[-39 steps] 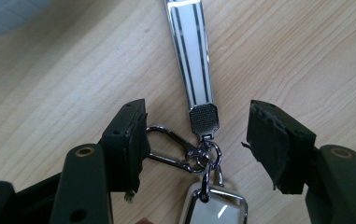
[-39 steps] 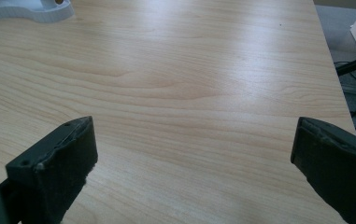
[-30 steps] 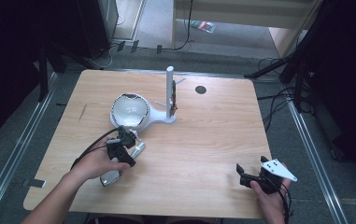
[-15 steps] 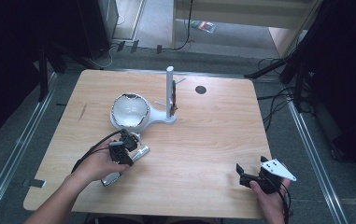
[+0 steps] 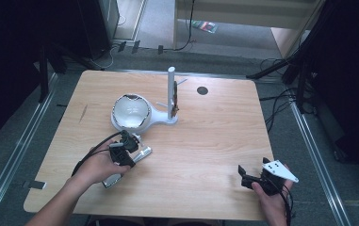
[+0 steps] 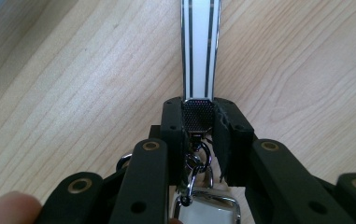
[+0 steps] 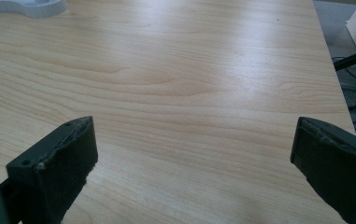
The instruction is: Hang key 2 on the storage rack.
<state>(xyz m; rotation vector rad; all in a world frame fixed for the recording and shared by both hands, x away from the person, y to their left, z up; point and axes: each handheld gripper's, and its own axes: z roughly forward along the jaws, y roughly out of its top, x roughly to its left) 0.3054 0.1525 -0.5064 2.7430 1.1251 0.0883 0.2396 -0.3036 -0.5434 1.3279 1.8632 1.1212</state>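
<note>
No readable brand, label or writing anywhere. Left gripper low over the wooden table, near its front-left part, just in front of the white stand with its bowl-shaped dish and upright post. Jaws pinching the dark mesh end of a white strap with thin dark stripes, a metal clasp hanging below the pinch. Strap lying flat on the wood, long axis running straight away from the jaws. Seen from above as a silvery strip angled from front-left to back-right. Right gripper at the table's front-right corner, well apart, jaws spread wide over bare wood, holding nothing.
</note>
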